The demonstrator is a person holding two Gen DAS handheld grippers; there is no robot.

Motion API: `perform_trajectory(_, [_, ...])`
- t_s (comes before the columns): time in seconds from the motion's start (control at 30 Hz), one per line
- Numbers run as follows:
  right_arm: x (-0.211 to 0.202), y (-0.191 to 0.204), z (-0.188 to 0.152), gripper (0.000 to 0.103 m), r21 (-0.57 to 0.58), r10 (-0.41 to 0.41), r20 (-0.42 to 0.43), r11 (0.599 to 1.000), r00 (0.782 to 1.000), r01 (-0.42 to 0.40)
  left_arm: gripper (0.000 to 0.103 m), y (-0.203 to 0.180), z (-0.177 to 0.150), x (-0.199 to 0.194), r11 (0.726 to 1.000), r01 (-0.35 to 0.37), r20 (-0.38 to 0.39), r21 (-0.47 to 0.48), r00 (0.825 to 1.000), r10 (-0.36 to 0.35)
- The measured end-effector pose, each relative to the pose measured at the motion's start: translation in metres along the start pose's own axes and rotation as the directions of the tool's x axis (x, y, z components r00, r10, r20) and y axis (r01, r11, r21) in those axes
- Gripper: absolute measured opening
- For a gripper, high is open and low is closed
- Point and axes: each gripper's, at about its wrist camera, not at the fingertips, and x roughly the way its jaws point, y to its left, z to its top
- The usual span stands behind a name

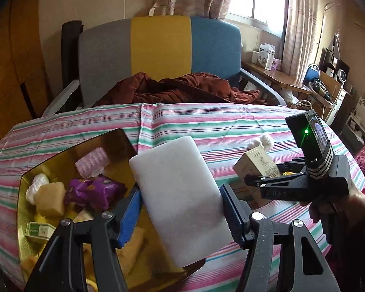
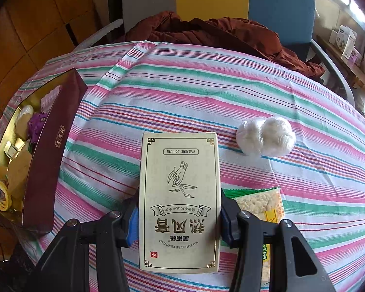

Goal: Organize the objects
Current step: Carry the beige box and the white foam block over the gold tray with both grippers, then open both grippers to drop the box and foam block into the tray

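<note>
While your left tool (image 1: 180, 206) squeezes the white foam block (image 1: 180, 194), lower it gently into the gold tray (image 1: 26, 177) underneath; your right tool (image 2: 178, 219) grips the cream box (image 2: 178, 202).

A rust-brown jacket (image 1: 182, 87) lies crumpled on the grey, yellow and blue chair (image 1: 158, 46) beyond the table

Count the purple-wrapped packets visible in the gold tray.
2, side by side near the middle of the gold tray: purple packet on the left and purple packet on the right. More could be hidden beneath the white block.
</note>
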Motion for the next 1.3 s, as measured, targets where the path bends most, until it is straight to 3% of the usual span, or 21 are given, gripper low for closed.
perform_trajectory(0.17, [-0.008, 0.005, 0.001, 0.051, 0.024, 0.011, 0.012, 1.000, 1.000, -0.012, 0.064, 0.039, -0.014, -0.017, 0.998, -0.014, -0.007, -0.059, 1.000, 0.014])
perform_trajectory(0.3, [-0.031, 0.026, 0.001, 0.051, 0.018, 0.048, 0.060, 0.999, 0.997, -0.049, 0.064, 0.087, -0.026, -0.042, 0.986, -0.028, 0.012, -0.164, 0.999, 0.030])
perform_trajectory(0.53, [-0.065, 0.096, 0.005, 0.051, -0.057, 0.154, 0.132, 0.987, 0.979, -0.148, 0.064, 0.166, -0.060, -0.076, 0.938, -0.104, 0.017, -0.332, 0.993, 0.116])
perform_trajectory(0.67, [-0.070, 0.141, 0.017, 0.051, -0.131, 0.204, 0.131, 0.974, 0.970, -0.187, 0.064, 0.194, -0.076, -0.085, 0.910, -0.125, 0.014, -0.395, 0.990, 0.142])
perform_trajectory(0.8, [-0.058, 0.174, 0.030, 0.051, -0.172, 0.214, 0.105, 0.966, 0.971, -0.194, 0.064, 0.206, -0.086, -0.086, 0.898, -0.111, 0.017, -0.426, 0.991, 0.131])
perform_trajectory(1.0, [-0.029, 0.204, 0.055, 0.051, -0.211, 0.212, 0.054, 0.958, 0.976, -0.196, 0.064, 0.206, -0.088, -0.079, 0.901, -0.077, 0.018, -0.428, 0.995, 0.093])
perform_trajectory(1.23, [0.000, 0.224, 0.084, 0.051, -0.239, 0.157, 0.040, 0.960, 0.987, -0.143, 0.064, 0.206, -0.090, -0.068, 0.901, -0.069, -0.007, -0.428, 0.997, 0.073])
perform_trajectory(1.3, [0.011, 0.225, 0.094, 0.052, -0.237, 0.109, 0.045, 0.967, 0.993, -0.095, 0.064, 0.205, -0.089, -0.066, 0.902, -0.067, -0.011, -0.427, 0.998, 0.069])
